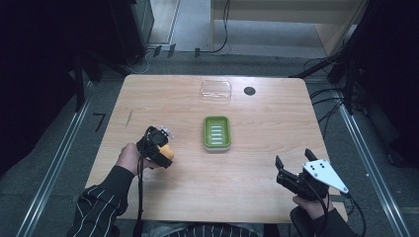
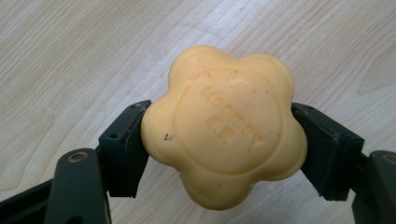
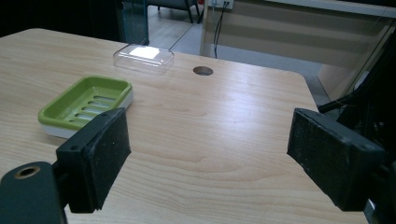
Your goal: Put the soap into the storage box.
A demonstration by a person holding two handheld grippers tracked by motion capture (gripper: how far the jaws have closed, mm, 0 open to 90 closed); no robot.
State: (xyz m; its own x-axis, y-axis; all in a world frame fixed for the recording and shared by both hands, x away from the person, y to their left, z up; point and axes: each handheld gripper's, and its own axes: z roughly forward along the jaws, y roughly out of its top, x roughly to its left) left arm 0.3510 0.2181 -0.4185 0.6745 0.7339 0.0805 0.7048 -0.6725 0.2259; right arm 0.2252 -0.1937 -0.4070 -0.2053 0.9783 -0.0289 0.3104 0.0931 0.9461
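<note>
Two claws are over the wooden bench (image 1: 257, 163). The left claw (image 1: 165, 143) is pinching a yellow soap (image 2: 224, 126) shaped like a flower. One black jaw pushes on each side of the soap, and the soap sits just above the wood. Some raised letters show on the top of the soap.

The green soap dish (image 1: 217, 132) is the thing in the middle of the bench. It has slots in its bottom and sits on a white base. The left claw and the soap are to the left of the green soap dish and a bit nearer the person. The right claw (image 1: 292, 163) is to the right of the dish, close to the near edge of the bench. Its jaws are spread wide with nothing between them.

A clear lid (image 1: 216, 91) lies behind the green soap dish, near the far edge. A small round hole (image 1: 249, 91) in the bench is just right of the clear lid.
</note>
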